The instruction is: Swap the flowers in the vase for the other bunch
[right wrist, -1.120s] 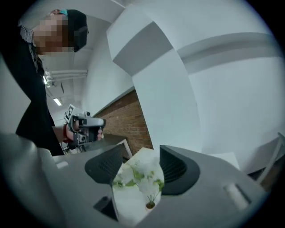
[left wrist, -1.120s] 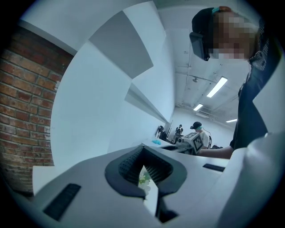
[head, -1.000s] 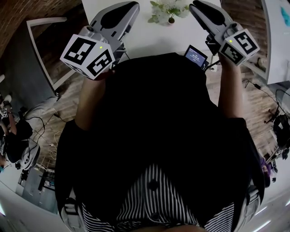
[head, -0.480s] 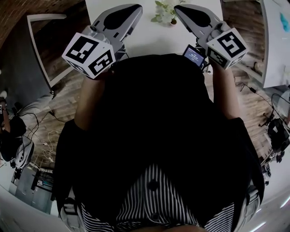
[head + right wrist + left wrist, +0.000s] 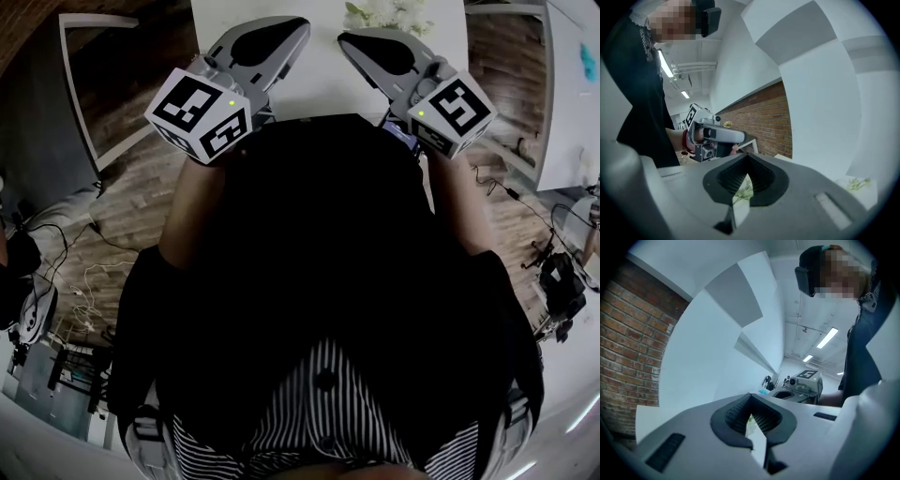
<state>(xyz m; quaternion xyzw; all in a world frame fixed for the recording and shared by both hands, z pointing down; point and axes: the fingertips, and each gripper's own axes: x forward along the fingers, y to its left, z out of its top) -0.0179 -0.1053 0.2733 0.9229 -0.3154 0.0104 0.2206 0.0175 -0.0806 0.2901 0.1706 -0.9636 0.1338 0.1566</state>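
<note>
**Both hand-held grippers pressed together, flowers at the bench's far edge**

In the head view the left hand-held gripper [image 5: 296, 25] and the right hand-held gripper [image 5: 349, 41] are held level over the near part of the white bench [image 5: 323, 82]. Their tips angle toward each other but stay apart. Each carries its marker cube, the left cube [image 5: 201, 114] and the right cube [image 5: 451, 109], close to the person's dark torso [image 5: 319, 244].

The left gripper view shows the left hand-held gripper [image 5: 750, 396] with its ribbed pads meeting at the tips and nothing pinched between them. The right gripper view shows the same for the right hand-held gripper [image 5: 748, 157]: pads pressed together, empty.

The flowers [image 5: 384, 11] sit at the far side of the bench, cut off by the top edge of the head view. They are beyond both tips and nearer the right one, and neither gripper touches them. The vase cannot be made out. In the right gripper view, green leaves [image 5: 744, 189] show through the slot under the closed tips, and a pale sprig [image 5: 858, 183] lies on the bench at the right. Which bunch each belongs to cannot be told.

A brick wall [image 5: 764, 117] stands behind the bench, and a wooden floor [image 5: 141, 178] lies to the sides.
</note>
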